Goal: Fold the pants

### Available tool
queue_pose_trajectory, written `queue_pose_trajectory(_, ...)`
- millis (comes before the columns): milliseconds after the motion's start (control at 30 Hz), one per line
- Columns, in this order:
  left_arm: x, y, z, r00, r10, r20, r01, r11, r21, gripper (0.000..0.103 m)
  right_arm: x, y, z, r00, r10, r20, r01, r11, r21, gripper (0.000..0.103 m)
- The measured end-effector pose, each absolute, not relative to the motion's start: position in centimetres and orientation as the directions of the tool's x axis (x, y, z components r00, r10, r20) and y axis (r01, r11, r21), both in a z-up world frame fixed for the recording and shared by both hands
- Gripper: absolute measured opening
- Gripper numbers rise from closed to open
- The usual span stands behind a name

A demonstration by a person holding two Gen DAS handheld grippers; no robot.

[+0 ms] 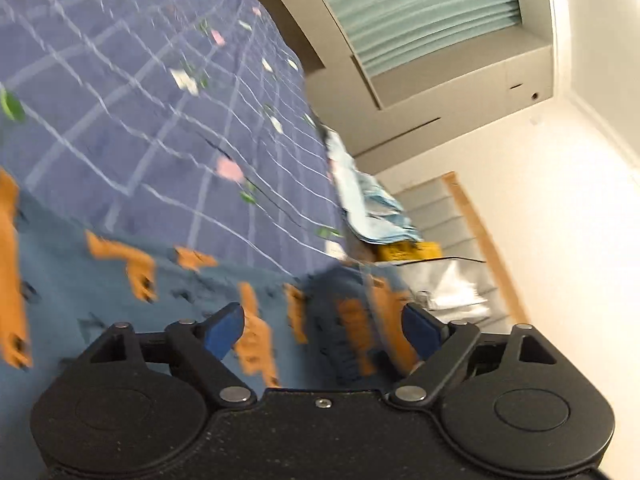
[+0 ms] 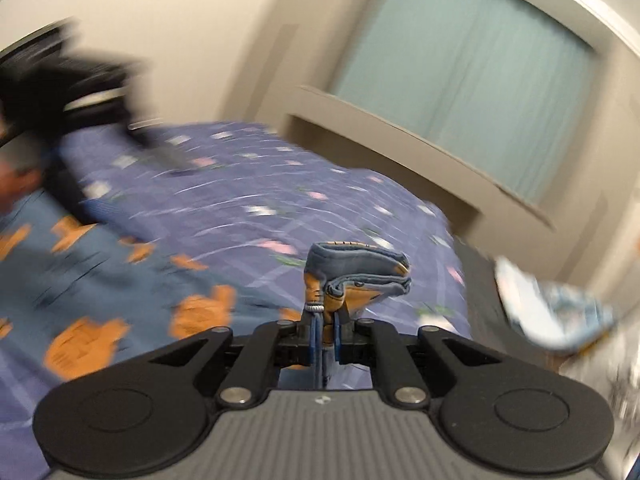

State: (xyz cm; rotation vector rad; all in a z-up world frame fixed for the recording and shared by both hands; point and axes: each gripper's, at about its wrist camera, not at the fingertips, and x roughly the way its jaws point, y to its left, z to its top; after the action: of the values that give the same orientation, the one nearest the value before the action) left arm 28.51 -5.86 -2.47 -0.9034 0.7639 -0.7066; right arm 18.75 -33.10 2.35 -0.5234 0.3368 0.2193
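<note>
Left wrist view, tilted: left gripper [image 1: 323, 330] at bottom centre, blue pads [image 1: 224, 330] spread wide, nothing pinched between them; blue pants [image 1: 132, 292] with orange print lying across the lower left of the frame on a purple grid-patterned bedspread [image 1: 160, 120], one raised fold of the fabric just ahead of the right-hand pad. Crumpled pale-blue cloth [image 1: 368, 208] at the bed's edge, centre right; pleated green curtain [image 1: 420, 12] at upper right. Right wrist view, heavily motion-blurred: right gripper [image 2: 325, 336] at bottom centre, fingers nearly closed, clamped on a bunched hem or cuff of the pants [image 2: 356, 276]; remainder of the garment spread at lower left. Dark shape at upper left, possibly the other gripper.
</note>
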Motion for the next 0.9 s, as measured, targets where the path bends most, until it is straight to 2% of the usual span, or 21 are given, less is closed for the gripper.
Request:
queue_pose_trajectory(100, 28.3, -6.8, -3.7, 0.519, -0.809, -0.277, 0.196, 0.427, -0.883, 0.090, 17.2, -29.5, 1.2, 0.895, 0.173, -0.412, -0.389, 0.756, -0.527, 0.009)
queue_pose_trajectory(200, 28.3, -7.0, -5.4, 0.503, -0.798, -0.332, 0.139, 0.453, -0.880, 0.090, 16.4, -27.2, -0.3, 0.846, 0.219, -0.487, -0.481, 0.709, -0.515, 0.009)
queue_pose_trajectory(367, 27.9, -8.0, -6.0, 0.510, -0.749, -0.423, 0.133, 0.555, -0.821, 0.078, 16.0, -26.2, -2.7, 0.804, 0.223, -0.551, -0.527, 0.697, -0.487, 0.009)
queue_pose_trajectory(500, 28.6, -8.4, -5.7, 0.515, -0.706, -0.486, 0.111, 0.617, -0.779, 0.072, 16.1, -26.7, -3.2, 0.799, 0.222, -0.558, -0.522, 0.717, -0.463, 0.011)
queue_pose_trajectory(567, 28.8, -8.7, -5.8, 0.523, -0.667, -0.531, 0.090, 0.662, -0.744, 0.056, 16.1, -27.1, -3.0, 0.799, 0.224, -0.558, -0.518, 0.726, -0.451, 0.012)
queue_pose_trajectory(600, 28.9, -8.9, -5.7, 0.529, -0.647, -0.549, 0.082, 0.683, -0.726, 0.052, 16.0, -27.1, -2.9, 0.799, 0.226, -0.558, -0.518, 0.729, -0.447, 0.012)
queue_pose_trajectory(667, 28.9, -9.1, -5.8, 0.538, -0.613, -0.578, 0.063, 0.713, -0.698, 0.035, 15.8, -27.1, -2.8, 0.799, 0.227, -0.557, -0.517, 0.732, -0.443, 0.012)
queue_pose_trajectory(733, 29.0, -9.1, -5.9, 0.545, -0.596, -0.590, 0.044, 0.723, -0.690, 0.024, 15.6, -27.3, -2.8, 0.800, 0.228, -0.555, -0.515, 0.734, -0.442, 0.012)
queue_pose_trajectory(833, 29.0, -9.2, -5.7, 0.548, -0.602, -0.581, 0.048, 0.715, -0.697, 0.014, 15.5, -27.4, -2.7, 0.802, 0.226, -0.552, -0.512, 0.736, -0.442, 0.012)
queue_pose_trajectory(900, 28.6, -9.4, -5.3, 0.557, -0.601, -0.573, 0.059, 0.717, -0.695, 0.011, 15.3, -27.5, -2.6, 0.806, 0.222, -0.548, -0.505, 0.741, -0.443, 0.012)
